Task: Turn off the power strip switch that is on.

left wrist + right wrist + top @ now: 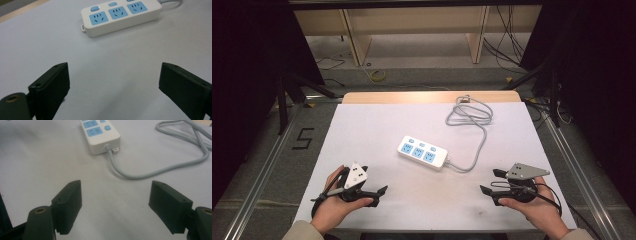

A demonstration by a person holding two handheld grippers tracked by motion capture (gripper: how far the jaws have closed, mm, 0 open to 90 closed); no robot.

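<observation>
Two grippers wait at the near edge of the table, nothing in either — the left gripper (371, 192) sits near-left of the power strip (422, 152), its jaws spread wide over bare white surface; the right gripper (491, 184) sits near-right of the strip, jaws just as wide and empty. By my reading this is the approach step, no contact made yet; the strip lies flat at mid-table, sockets up, well apart from both. Next move, I'd judge, calls for one hand to run forward and square its jaws across the strip's narrow body; the right has the cord end (111, 150) closest. Beyond the strip, the grey cord (479, 145) swings out to its right and coils (468, 114) toward the far edge — the one thing that could snag a reach; otherwise the path looks open.
</observation>
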